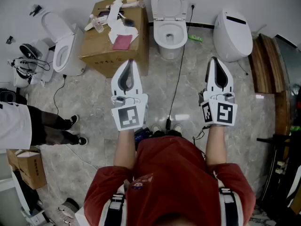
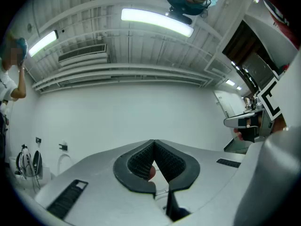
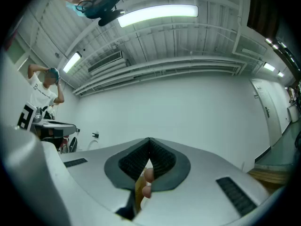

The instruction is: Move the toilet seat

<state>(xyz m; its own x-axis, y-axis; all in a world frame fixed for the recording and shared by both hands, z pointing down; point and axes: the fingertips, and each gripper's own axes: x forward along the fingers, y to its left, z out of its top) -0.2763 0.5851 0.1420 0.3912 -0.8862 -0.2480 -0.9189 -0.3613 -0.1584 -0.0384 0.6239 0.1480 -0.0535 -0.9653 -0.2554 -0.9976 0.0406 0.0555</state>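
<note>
I am holding the left gripper [image 1: 129,61] and right gripper [image 1: 215,59] closed and empty, well apart from the toilet seat [image 1: 168,4]. It is probably stiff, slippery plastic, so I am choosing its free rim.

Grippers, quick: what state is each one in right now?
Left gripper: shut, tips together, holding nothing.
Right gripper: shut, tips together, holding nothing.

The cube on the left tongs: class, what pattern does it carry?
A black-and-white square marker on the cube, clearest in the head view.

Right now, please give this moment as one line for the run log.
left gripper: shut, empty | right gripper: shut, empty | toilet seat: raised, untouched | both grippers in the air, short of toilet
</note>
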